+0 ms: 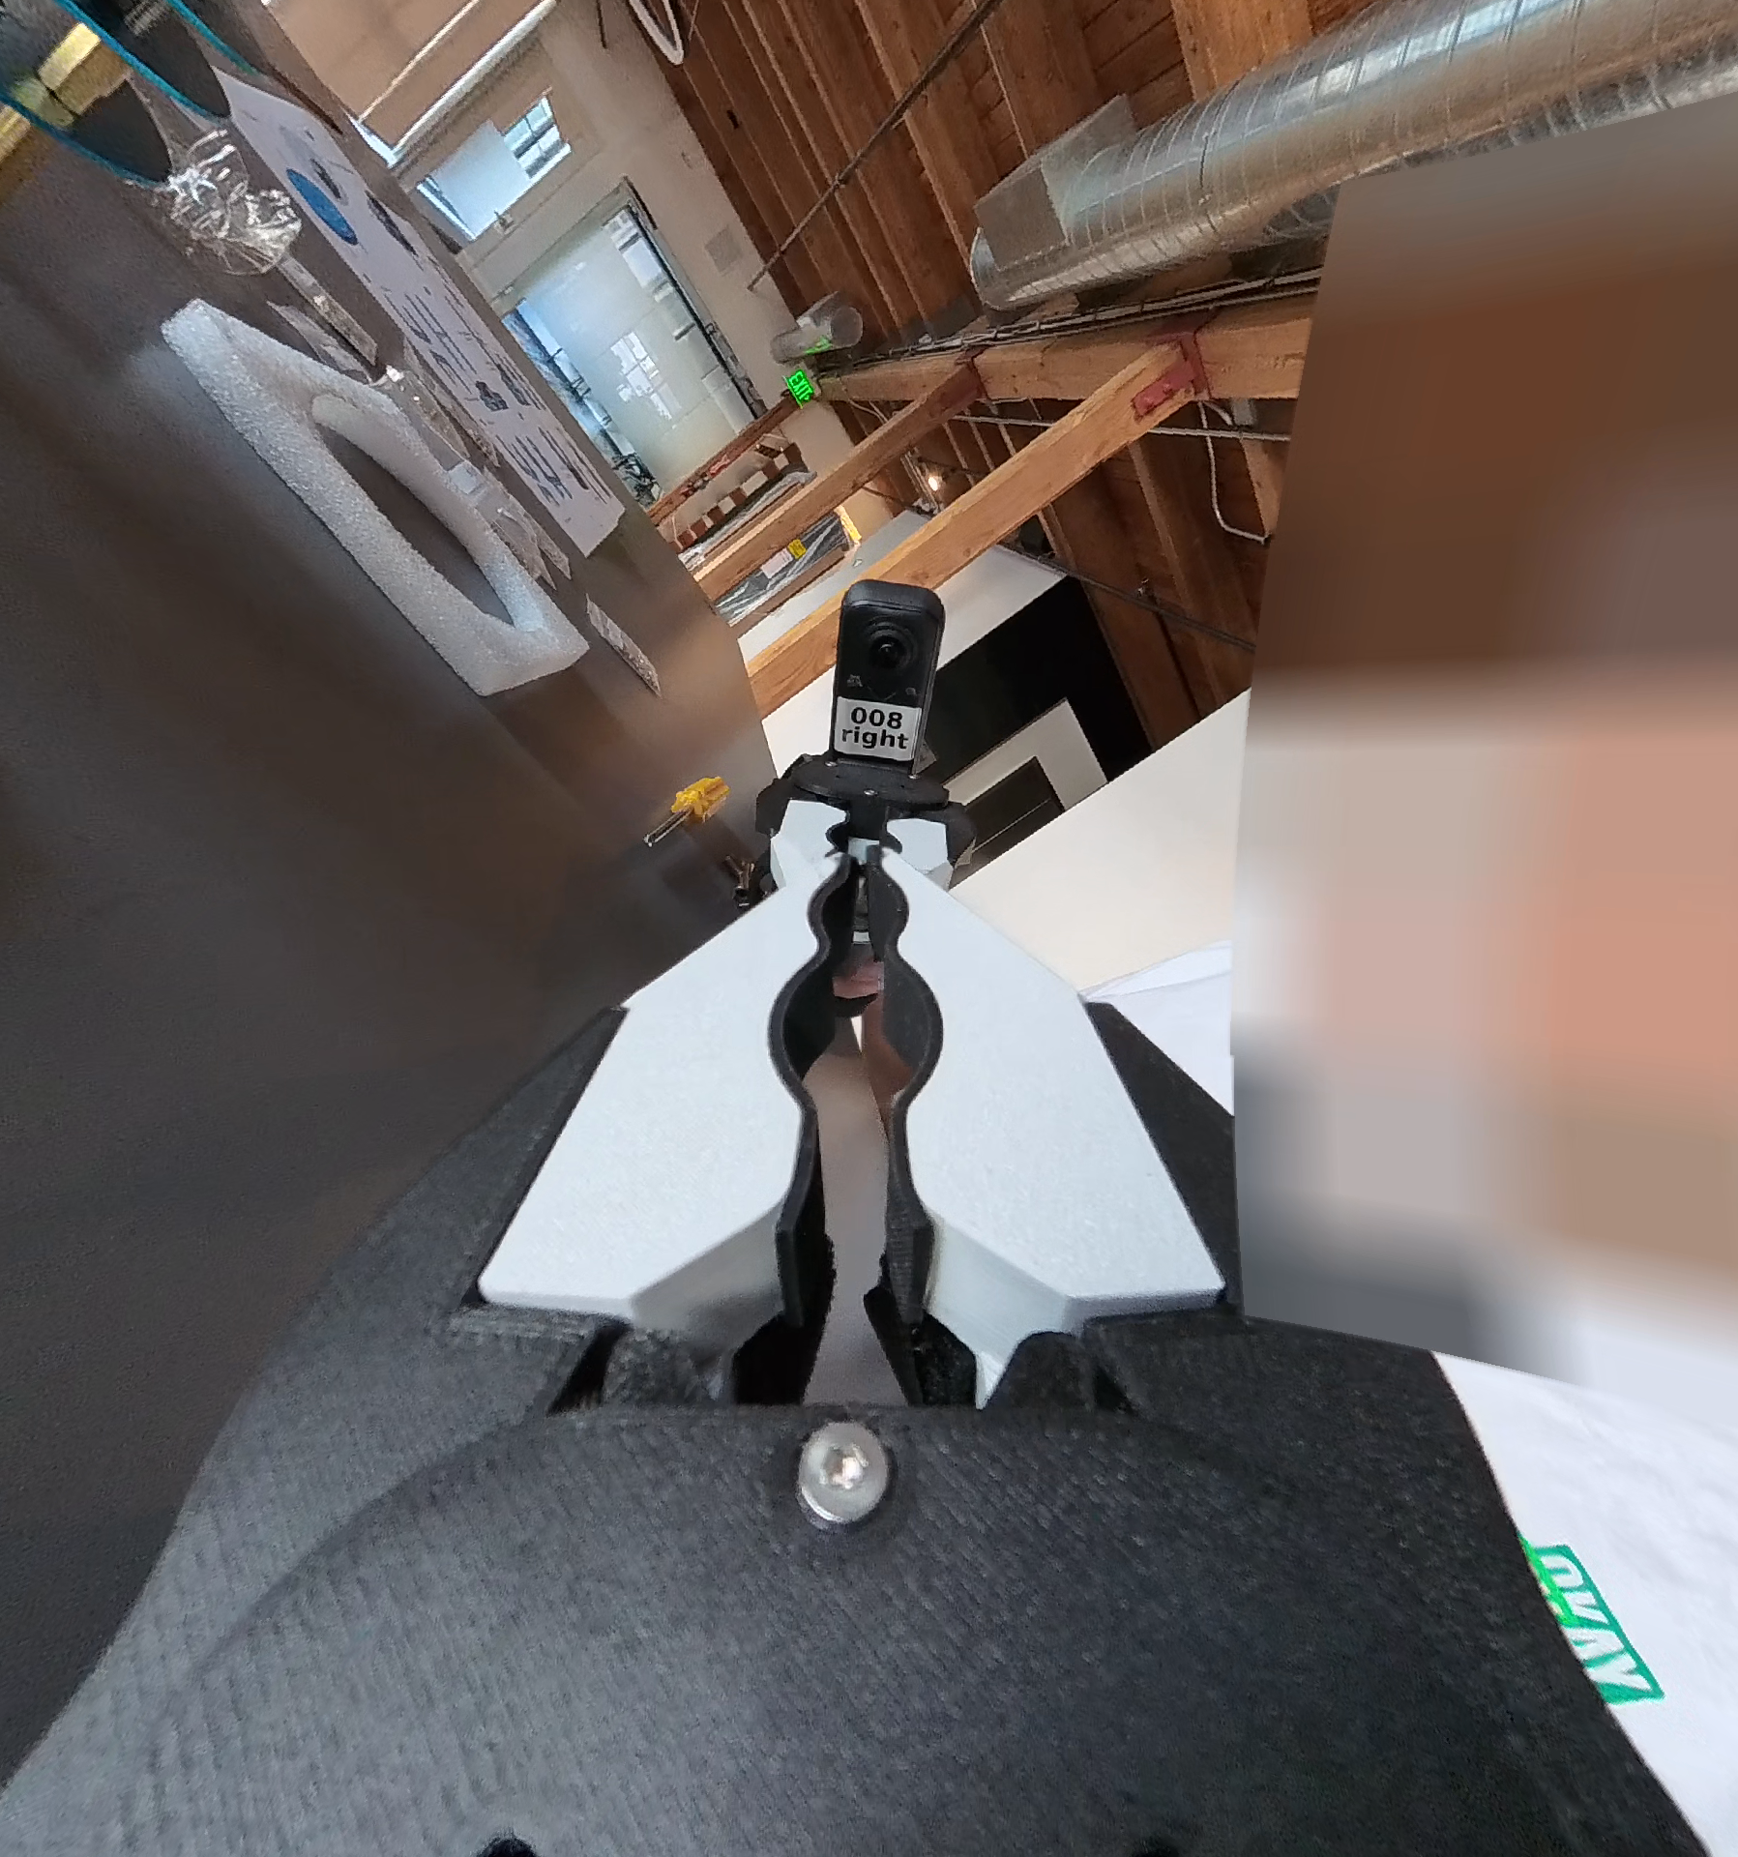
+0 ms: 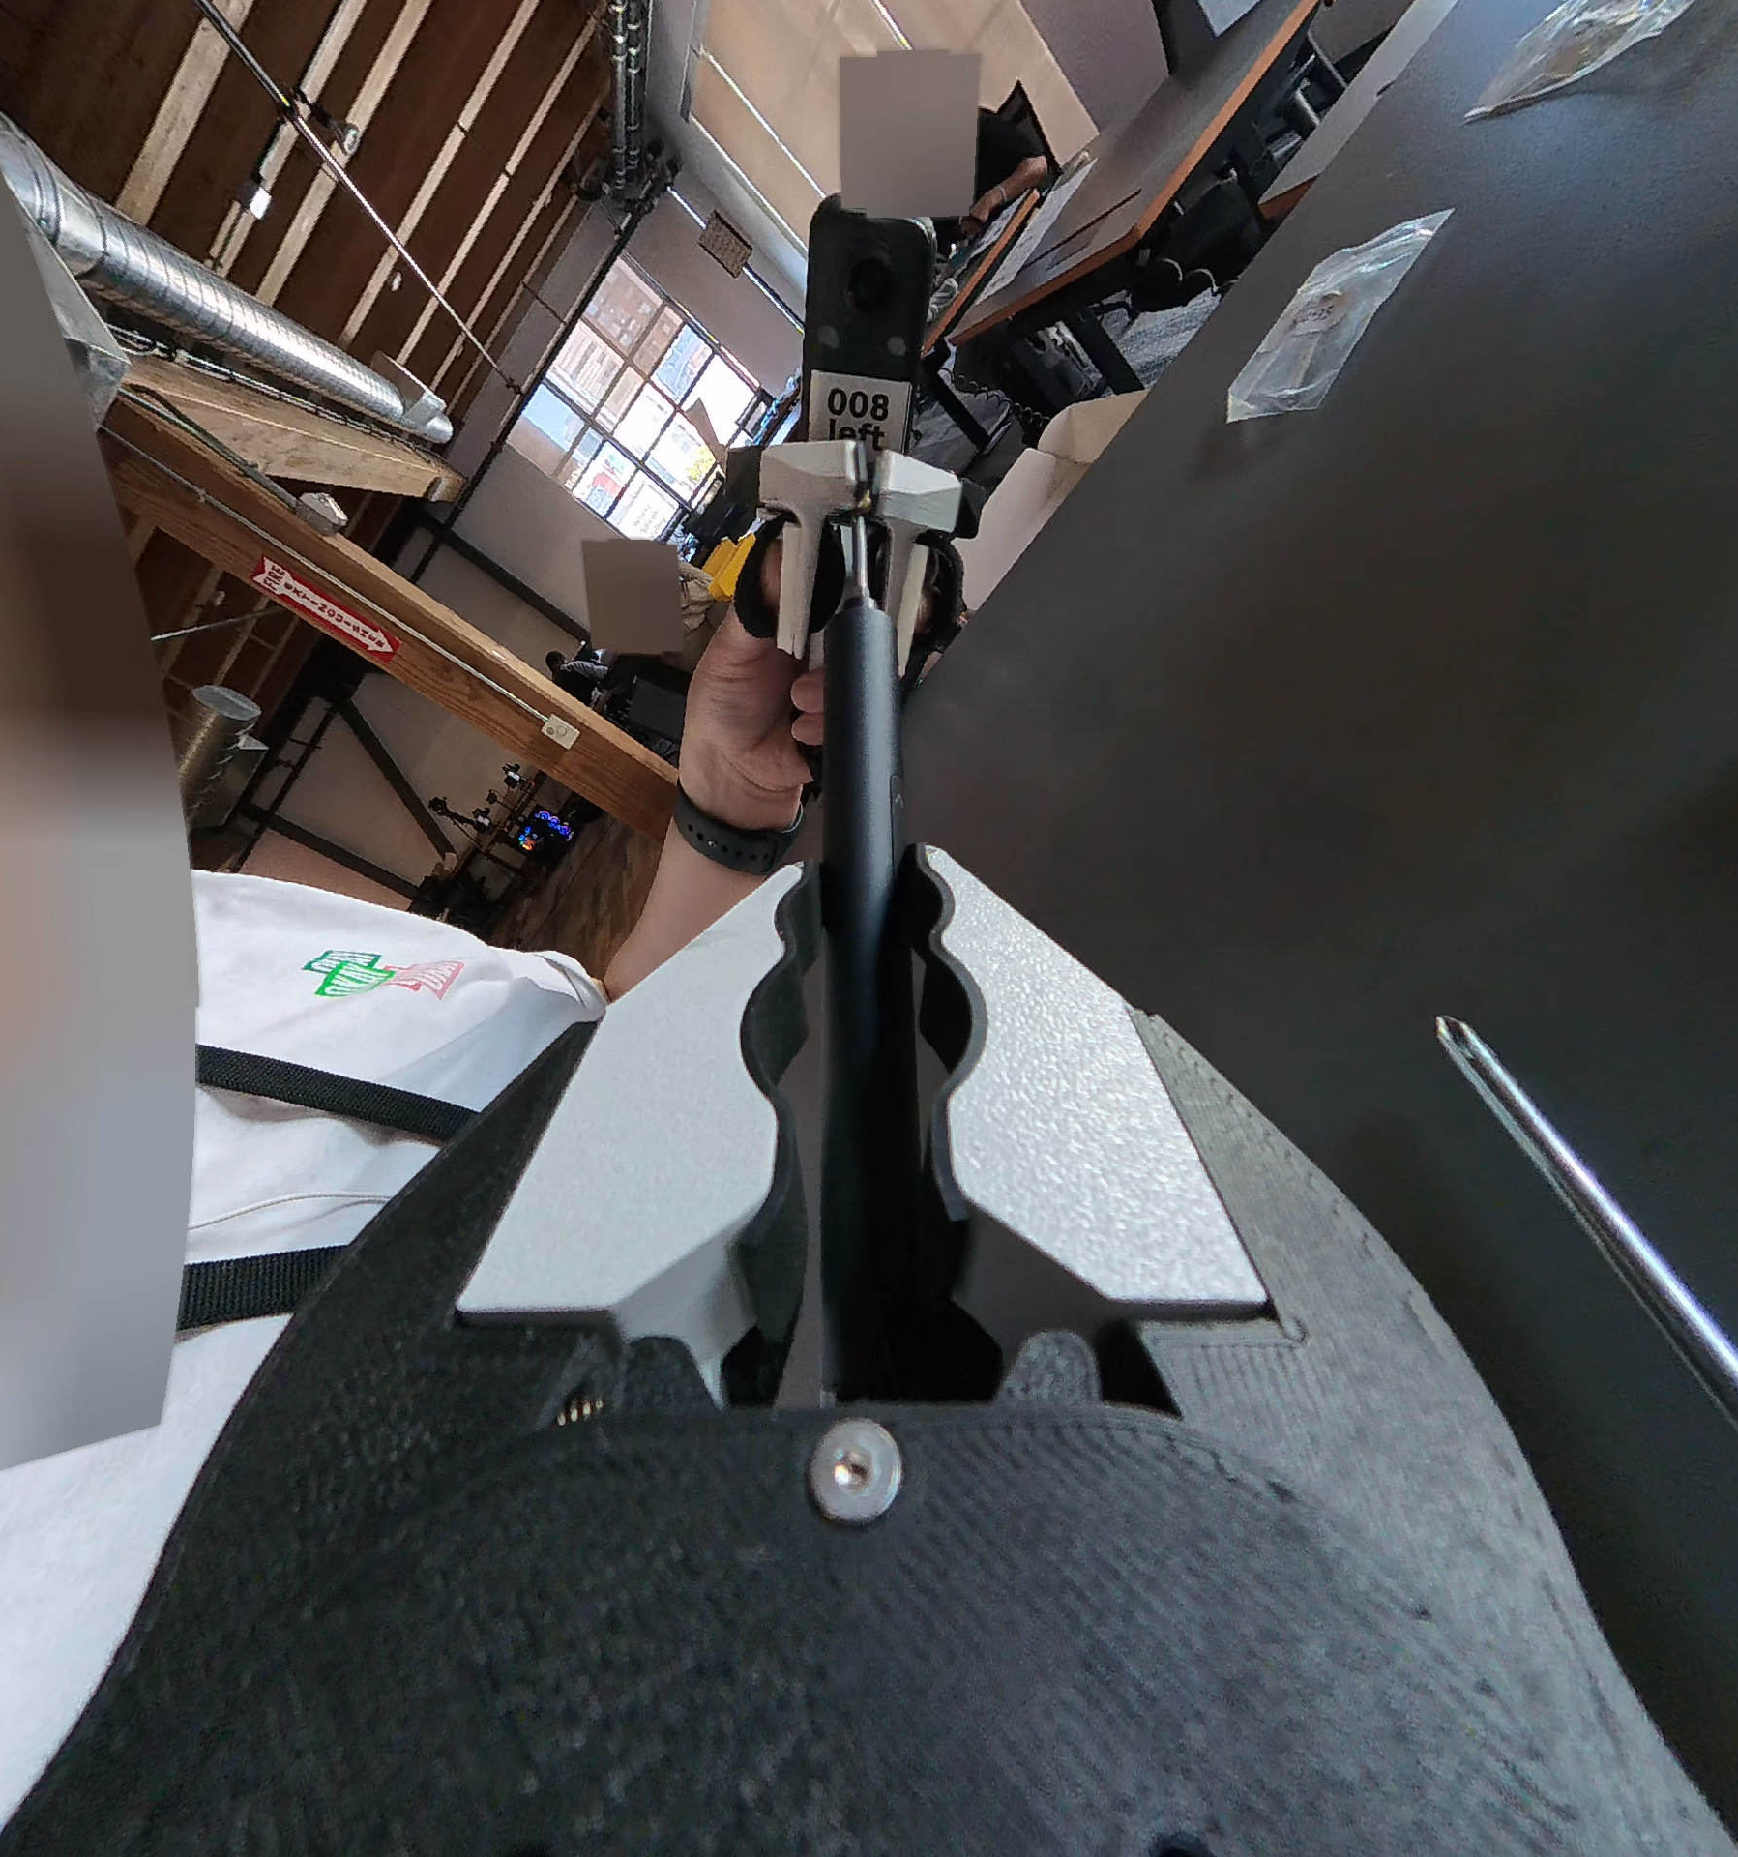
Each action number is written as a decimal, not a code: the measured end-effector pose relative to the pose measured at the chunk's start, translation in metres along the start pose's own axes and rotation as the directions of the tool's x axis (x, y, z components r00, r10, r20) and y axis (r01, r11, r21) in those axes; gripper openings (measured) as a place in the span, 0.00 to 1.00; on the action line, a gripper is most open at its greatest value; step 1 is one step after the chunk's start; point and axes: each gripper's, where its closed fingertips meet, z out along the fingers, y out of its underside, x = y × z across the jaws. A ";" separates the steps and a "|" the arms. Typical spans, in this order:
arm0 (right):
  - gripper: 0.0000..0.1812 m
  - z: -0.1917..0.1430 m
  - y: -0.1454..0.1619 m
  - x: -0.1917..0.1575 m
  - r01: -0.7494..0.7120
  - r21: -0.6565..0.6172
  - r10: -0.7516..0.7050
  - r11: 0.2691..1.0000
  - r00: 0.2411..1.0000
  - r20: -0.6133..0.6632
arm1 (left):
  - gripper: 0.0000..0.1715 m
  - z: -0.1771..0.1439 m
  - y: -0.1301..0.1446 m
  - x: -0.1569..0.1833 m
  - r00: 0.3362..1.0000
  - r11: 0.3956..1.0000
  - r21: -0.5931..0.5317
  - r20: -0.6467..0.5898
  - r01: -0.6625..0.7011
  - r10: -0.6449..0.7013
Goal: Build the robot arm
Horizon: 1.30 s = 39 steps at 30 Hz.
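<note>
Your right gripper (image 2: 864,874) has its fingers closed on a black tool (image 2: 859,764). It is a slim, matte, round handle that runs straight out between the wavy black pads. At the far end the handle narrows to a thin bright metal shaft. You are holding it in the air beside the edge of the dark table (image 2: 1347,804), pointing at your other gripper.

The fingers of your left gripper (image 1: 864,854) are drawn narrow, with the tips almost meeting. From the right wrist view the tool's shaft ends right between those tips, where a small brass-coloured speck shows. I cannot tell whether anything is pinched there. Your hand (image 2: 744,713), with a dark band at the wrist, is wrapped around that gripper's grip.

On the table:
- A second steel shaft (image 2: 1598,1236) lies near the edge by your right gripper.
- Two clear plastic bags (image 2: 1317,322) sit farther in.
- In the left wrist view, a white foam frame (image 1: 372,482) lies flat, well in from the edge.
- A small yellow piece (image 1: 699,799) sits close to the edge.
</note>
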 end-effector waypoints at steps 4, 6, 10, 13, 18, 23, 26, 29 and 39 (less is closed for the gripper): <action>0.08 -0.001 -0.001 0.000 -0.002 0.007 0.002 1.000 1.000 0.003 | 0.00 -0.001 -0.001 0.000 1.000 1.000 0.008 -0.006 0.003 -0.002; 0.08 -0.002 -0.001 0.000 -0.008 0.011 0.007 1.000 1.000 0.007 | 0.00 -0.002 -0.002 0.002 1.000 1.000 0.018 -0.018 0.010 -0.010; 0.08 -0.001 0.000 0.000 -0.008 0.006 0.008 1.000 1.000 0.008 | 0.00 -0.001 0.000 0.001 1.000 1.000 0.004 -0.009 -0.001 0.001; 0.08 -0.001 0.000 0.000 -0.010 0.004 0.010 1.000 1.000 0.010 | 0.00 0.001 0.002 0.002 1.000 1.000 -0.008 -0.006 -0.006 0.006; 0.08 -0.002 -0.001 0.000 -0.011 0.010 0.011 1.000 1.000 0.011 | 0.00 -0.001 0.000 0.003 1.000 1.000 0.009 -0.021 0.005 -0.005; 0.08 -0.003 -0.002 0.000 -0.015 0.015 0.015 1.000 1.000 0.013 | 0.00 -0.001 0.000 0.004 1.000 1.000 0.008 -0.026 0.004 -0.004; 0.08 -0.003 -0.001 -0.001 -0.013 0.015 0.012 1.000 1.000 0.014 | 0.00 -0.001 0.000 0.004 1.000 1.000 0.007 -0.026 0.004 -0.004; 0.08 -0.003 -0.002 -0.001 -0.013 0.020 0.012 1.000 1.000 0.014 | 0.00 -0.001 0.001 0.003 1.000 1.000 0.005 -0.024 0.002 -0.002; 0.08 -0.003 -0.002 0.000 -0.014 0.017 0.014 1.000 1.000 0.012 | 0.00 -0.001 0.000 0.003 1.000 1.000 0.004 -0.022 0.002 -0.002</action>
